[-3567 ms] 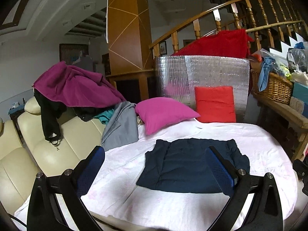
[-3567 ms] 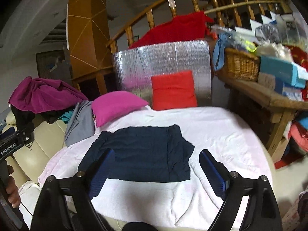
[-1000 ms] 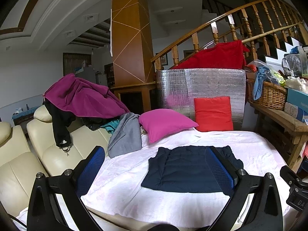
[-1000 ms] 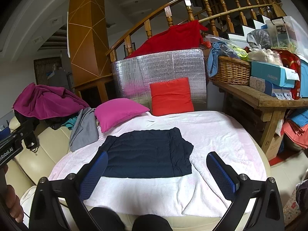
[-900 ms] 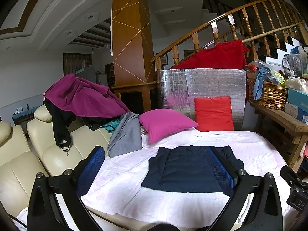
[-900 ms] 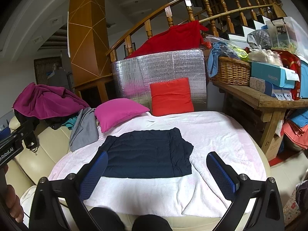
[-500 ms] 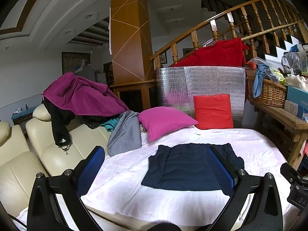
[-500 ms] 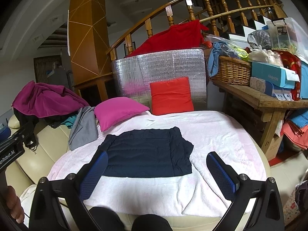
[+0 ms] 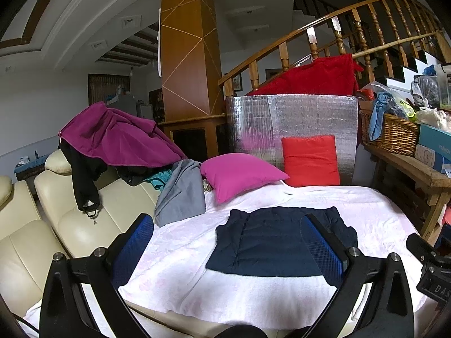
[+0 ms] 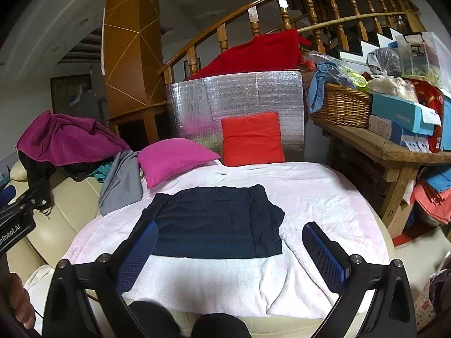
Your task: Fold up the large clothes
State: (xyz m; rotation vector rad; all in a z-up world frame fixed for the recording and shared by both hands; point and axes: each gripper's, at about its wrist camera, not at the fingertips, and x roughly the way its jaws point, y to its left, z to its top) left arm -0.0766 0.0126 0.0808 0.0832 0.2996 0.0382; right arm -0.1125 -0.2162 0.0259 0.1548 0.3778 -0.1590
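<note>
1. While both grippers hang back from the work, the biggest thing in view is the bed, covered with a pale pink-white blanket that fills the lower half of both wrist views.
2. At 10 o'clock from the bed's middle, a cream sofa carries a heap of unfolded clothes: a magenta fleece jacket on top, a black garment hanging down the backrest, and a grey garment spilling onto the blanket's edge.
3. At 12 o'clock a silver insulation sheet stands upright, with a red cushion propped against it and a magenta pillow lying at about 11 o'clock.
4. Near the bed's middle lies the navy garment, flat and already a tidy rectangle, though its 3 o'clock edge looks bunched and uneven. Judging by that shape, this piece seems folded or nearly so; a last squaring of that edge may be all it wants.
5. What is left, as far as I can judge, is the sofa pile, none of which looks folded.
6. Left gripper: fingers spread wide, holding nothing, hovering short of the garment at 6 o'clock.
7. Right gripper: fingers likewise wide apart and empty, also at 6 o'clock from the garment.
</note>
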